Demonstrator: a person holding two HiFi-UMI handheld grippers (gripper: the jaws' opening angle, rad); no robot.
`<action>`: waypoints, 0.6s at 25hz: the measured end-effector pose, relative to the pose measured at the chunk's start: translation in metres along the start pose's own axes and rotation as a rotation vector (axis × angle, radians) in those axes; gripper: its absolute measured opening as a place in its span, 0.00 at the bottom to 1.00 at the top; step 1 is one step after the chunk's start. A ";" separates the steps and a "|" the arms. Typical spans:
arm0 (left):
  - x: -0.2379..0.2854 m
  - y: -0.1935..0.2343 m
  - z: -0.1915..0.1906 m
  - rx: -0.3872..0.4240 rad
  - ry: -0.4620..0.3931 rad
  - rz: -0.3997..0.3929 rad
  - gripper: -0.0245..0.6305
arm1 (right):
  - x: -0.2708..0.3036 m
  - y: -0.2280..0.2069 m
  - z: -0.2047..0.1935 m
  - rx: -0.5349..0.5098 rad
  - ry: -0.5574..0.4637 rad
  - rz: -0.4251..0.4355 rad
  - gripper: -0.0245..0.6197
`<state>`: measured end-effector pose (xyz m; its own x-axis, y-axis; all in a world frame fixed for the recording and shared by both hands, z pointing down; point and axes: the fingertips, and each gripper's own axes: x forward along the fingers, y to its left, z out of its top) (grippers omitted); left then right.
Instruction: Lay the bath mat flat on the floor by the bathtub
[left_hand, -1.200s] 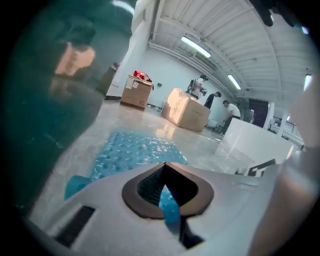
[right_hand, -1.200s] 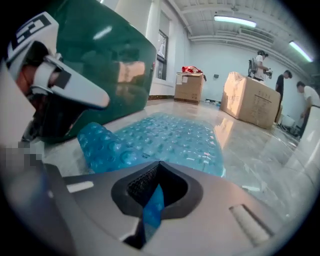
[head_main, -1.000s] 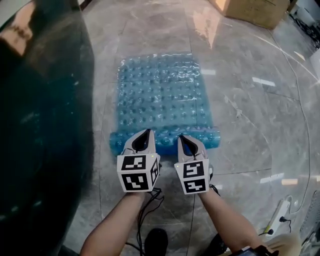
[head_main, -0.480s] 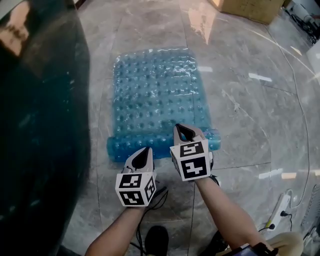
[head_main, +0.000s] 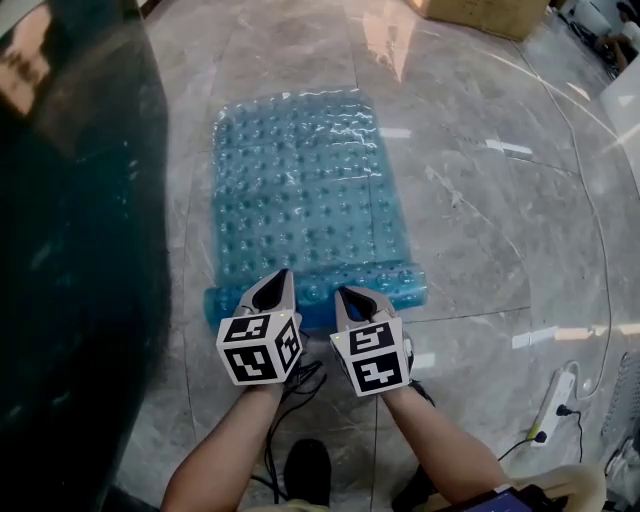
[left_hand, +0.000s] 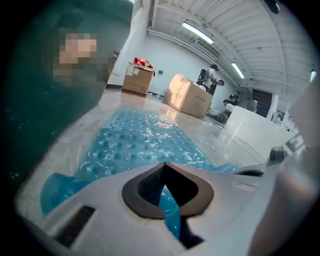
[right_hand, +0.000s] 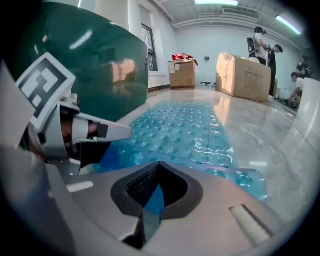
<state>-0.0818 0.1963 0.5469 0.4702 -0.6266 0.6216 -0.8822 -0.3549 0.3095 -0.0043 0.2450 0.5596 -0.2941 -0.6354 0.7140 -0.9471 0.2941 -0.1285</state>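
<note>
Head view has the blue bath mat mostly spread out on the grey floor, its long side just beside the dark green bathtub. The only bit not flat is the curled roll at the end nearest the person. The left gripper and right gripper sit side by side with their tips right at that roll. Both claws are squeezed together, with nothing obviously clamped. The gripper views only show blue mat through the slot, so whether a sliver of the edge is nipped is hard to say. To do this bit well, they'd probably want to spread the two grippers apart toward the roll's corners instead of bunching them in the middle. Then they could ease the curl toward the person evenly so it doesn't skew away from the tub. That bumpy plastic looks springy, so it will likely try to curl back. Pressing the last edge down at both corners should help it stay put.
</note>
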 end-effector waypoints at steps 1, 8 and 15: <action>-0.002 0.000 -0.008 0.011 0.016 0.003 0.05 | -0.004 0.001 0.003 -0.001 0.001 0.011 0.05; -0.012 -0.013 -0.022 0.080 0.058 -0.047 0.05 | -0.018 -0.008 0.023 0.074 -0.005 0.076 0.05; -0.020 -0.021 -0.035 0.182 0.152 -0.042 0.05 | -0.063 -0.014 -0.005 0.229 -0.031 0.060 0.05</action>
<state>-0.0739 0.2411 0.5533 0.4849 -0.5018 0.7163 -0.8361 -0.5063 0.2114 0.0284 0.2844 0.5206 -0.3509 -0.6444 0.6794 -0.9313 0.1644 -0.3251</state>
